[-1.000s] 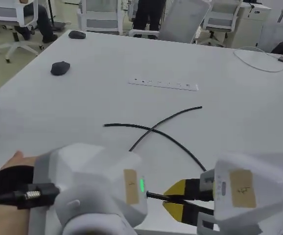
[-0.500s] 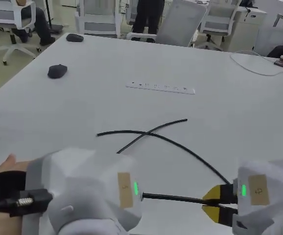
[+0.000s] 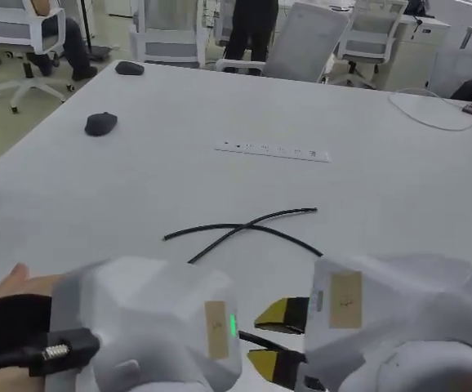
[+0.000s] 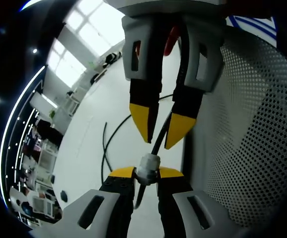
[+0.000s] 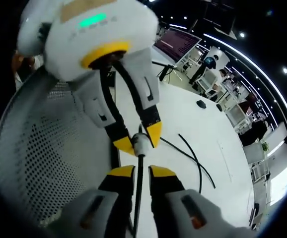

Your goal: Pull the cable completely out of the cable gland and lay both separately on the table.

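A grey cable gland (image 4: 146, 167) sits pinched between my left gripper's (image 4: 146, 173) yellow tips. A black cable (image 4: 159, 140) leaves the gland and passes between the parted tips of my right gripper (image 4: 158, 139), which faces the left one closely. In the right gripper view the cable (image 5: 138, 191) lies in the narrow gap of the right gripper (image 5: 142, 172), just short of the gland (image 5: 141, 144). In the head view the right gripper (image 3: 273, 339) stands open beside the left one's white body (image 3: 154, 318). The rest of the cable (image 3: 244, 229) lies crossed on the white table (image 3: 367, 188).
Two dark computer mice (image 3: 101, 124) (image 3: 129, 69) lie at the far left. A white strip (image 3: 273, 151) lies mid-table, and a thin white cord (image 3: 432, 110) at the far right. Office chairs (image 3: 309, 41) and people stand beyond the far edge. A white perforated surface (image 4: 243, 124) is close by the grippers.
Half a second ago my right gripper was out to the right, shut on the cable. Now it is back beside the left gripper with its jaws parted. The loose cable shifted on the table.
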